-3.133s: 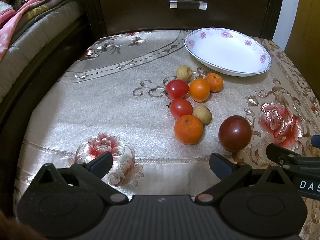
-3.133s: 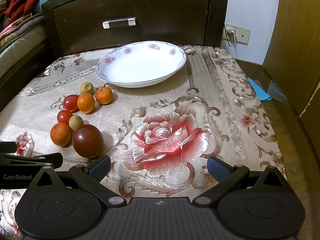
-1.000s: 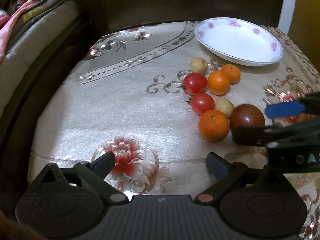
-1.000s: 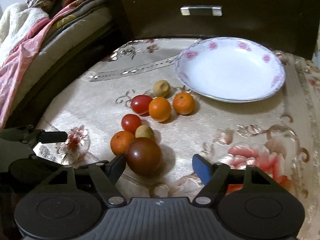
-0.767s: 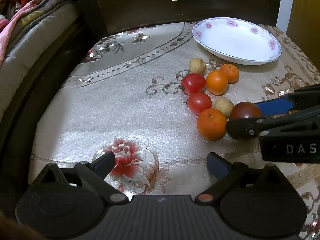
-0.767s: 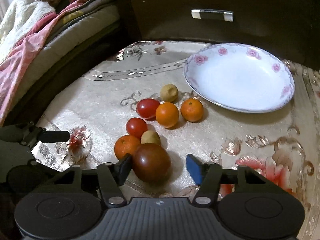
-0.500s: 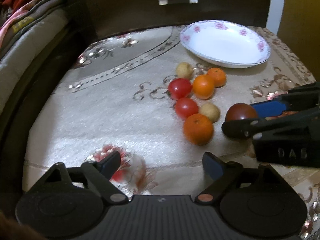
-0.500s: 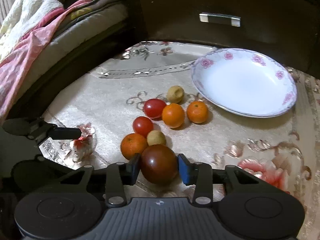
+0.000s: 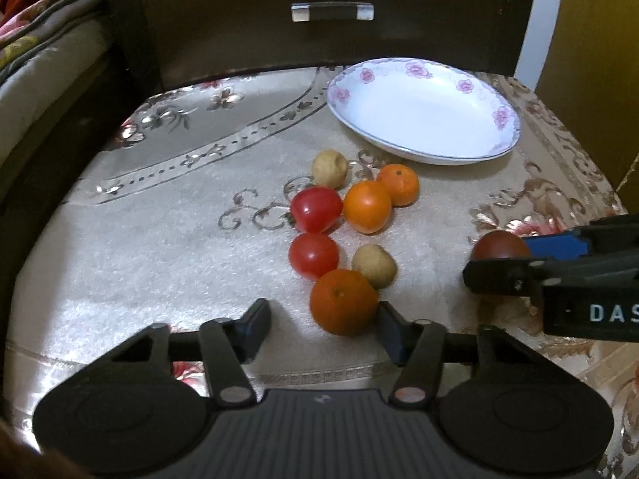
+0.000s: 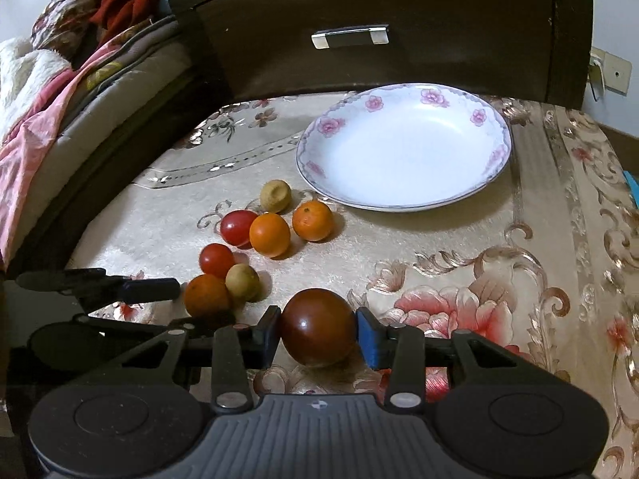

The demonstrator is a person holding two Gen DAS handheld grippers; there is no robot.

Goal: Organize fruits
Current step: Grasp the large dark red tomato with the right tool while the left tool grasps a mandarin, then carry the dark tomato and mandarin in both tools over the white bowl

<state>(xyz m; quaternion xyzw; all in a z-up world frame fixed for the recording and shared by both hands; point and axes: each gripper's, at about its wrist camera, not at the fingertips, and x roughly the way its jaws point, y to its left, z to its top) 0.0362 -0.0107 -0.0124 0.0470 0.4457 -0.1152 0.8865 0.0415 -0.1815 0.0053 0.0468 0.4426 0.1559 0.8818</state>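
A: Now, where does the fruit lie from our jaws?

B: Our right gripper [image 10: 317, 333] is pinching the dark plum-coloured fruit [image 10: 317, 327], one pad on each flank. It is round, smooth and glossy, with no long axis to speak of. The white plate [image 10: 403, 195], glazed with a pink flower rim, lies ahead of it and slightly right, bare inside.

A: And our left side?

B: Our left gripper [image 9: 323, 325] has its jaws half spread after just closing in. The nearest orange [image 9: 343, 301], dimpled and matt, sits between them. The right pad touches or nearly touches it; the left pad stands clear, so it is not yet gripped.

A: What else is on the worktop [image 9: 167, 247]?

B: Just beyond, clustered and touching: two shiny red tomatoes [image 9: 315, 209], two more oranges, two small tan fruits [image 9: 374, 265]. We judge the right hand's fruit goes to the plate first. The cloth is plush, patterned with flowers.
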